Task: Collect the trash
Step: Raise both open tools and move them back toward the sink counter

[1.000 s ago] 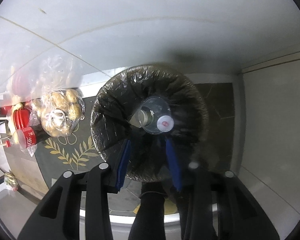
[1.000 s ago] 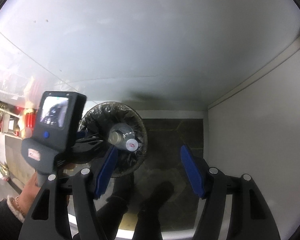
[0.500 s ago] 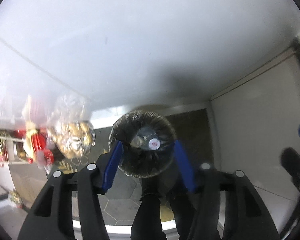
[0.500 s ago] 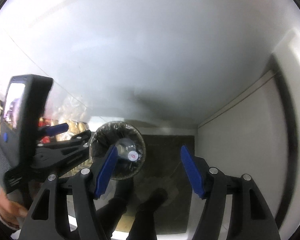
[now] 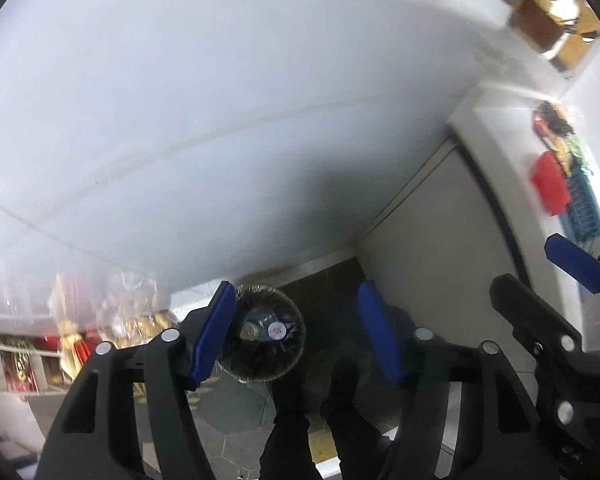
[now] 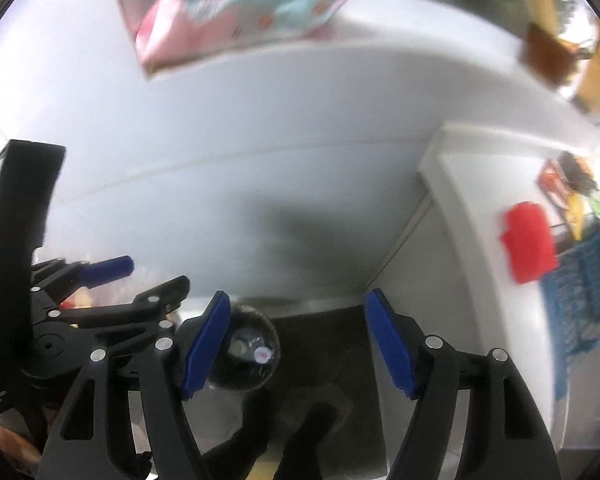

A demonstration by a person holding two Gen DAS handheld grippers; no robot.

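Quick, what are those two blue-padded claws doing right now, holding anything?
Left gripper: empty, jaws opening.
Right gripper: empty, jaws opening.

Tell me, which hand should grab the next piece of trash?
Probably right, though it's close. Both the left gripper and right gripper are empty, jaws opening. The bin holds a bottle. The red item and other things on the counter lie nearer the right one.
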